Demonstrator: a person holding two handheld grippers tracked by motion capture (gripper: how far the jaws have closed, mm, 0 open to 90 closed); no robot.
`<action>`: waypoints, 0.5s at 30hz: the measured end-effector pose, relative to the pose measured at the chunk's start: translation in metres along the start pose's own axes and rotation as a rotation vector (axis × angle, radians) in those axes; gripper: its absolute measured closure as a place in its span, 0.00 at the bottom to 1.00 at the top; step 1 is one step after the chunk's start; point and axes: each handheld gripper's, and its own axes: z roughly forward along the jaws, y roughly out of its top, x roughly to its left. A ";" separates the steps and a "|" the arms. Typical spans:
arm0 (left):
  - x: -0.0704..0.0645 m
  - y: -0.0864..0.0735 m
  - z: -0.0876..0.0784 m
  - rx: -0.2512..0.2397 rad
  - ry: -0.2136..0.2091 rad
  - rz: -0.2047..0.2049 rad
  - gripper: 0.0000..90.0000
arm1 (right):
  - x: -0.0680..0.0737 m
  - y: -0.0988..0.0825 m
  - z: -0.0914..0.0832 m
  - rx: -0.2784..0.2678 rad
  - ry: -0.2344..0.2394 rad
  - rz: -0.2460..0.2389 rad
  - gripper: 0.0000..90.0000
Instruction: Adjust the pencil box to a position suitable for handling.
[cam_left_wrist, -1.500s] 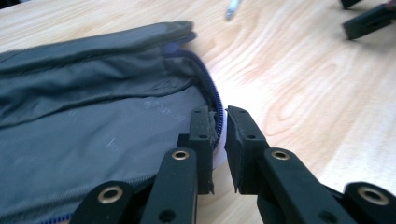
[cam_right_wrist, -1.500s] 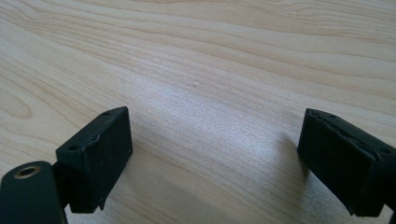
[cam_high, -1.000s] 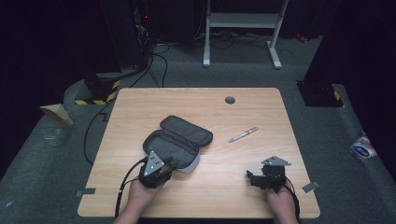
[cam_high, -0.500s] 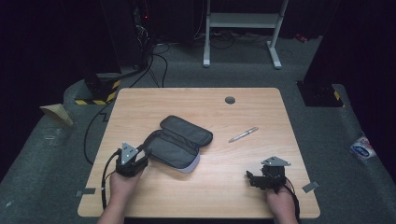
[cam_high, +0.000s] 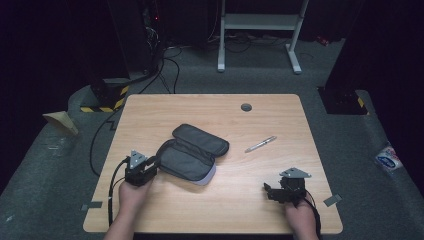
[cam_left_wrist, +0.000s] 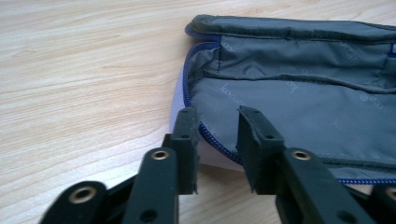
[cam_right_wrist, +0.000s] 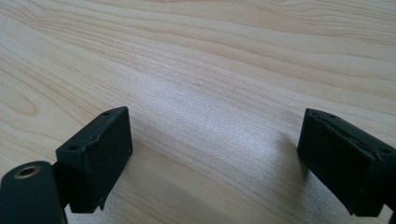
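Observation:
An open dark grey pencil case (cam_high: 192, 152) with a blue zip and a pale outer side lies in the middle of the wooden table (cam_high: 165, 115). My left gripper (cam_high: 153, 164) is at the case's left end and points right at it. In the left gripper view the gripper (cam_left_wrist: 217, 114) is open with a narrow gap, and the zip rim of the case (cam_left_wrist: 289, 107) runs between and just beyond the tips. A silver pen (cam_high: 260, 144) lies right of the case. My right gripper (cam_high: 268, 191) rests near the front right, open wide over bare wood (cam_right_wrist: 215, 135).
A round grey grommet (cam_high: 246, 107) sits near the table's far edge. Black cables (cam_high: 112, 187) trail off the front left of the table. Dark floor, a white stand (cam_high: 260, 30) and equipment lie beyond the far edge.
My left gripper has moved from the case's front side leftward to its left end and now faces the zip rim. The right gripper has not moved.

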 end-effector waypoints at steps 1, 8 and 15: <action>-0.002 -0.001 0.000 0.001 -0.002 0.005 0.79 | 0.000 0.000 0.000 0.000 0.000 0.000 0.11; -0.016 -0.005 -0.005 0.020 -0.048 0.045 0.81 | 0.001 0.000 0.000 0.002 0.004 0.001 0.11; -0.032 -0.004 -0.011 0.016 -0.079 0.093 0.80 | 0.001 0.000 -0.001 0.003 0.006 0.000 0.11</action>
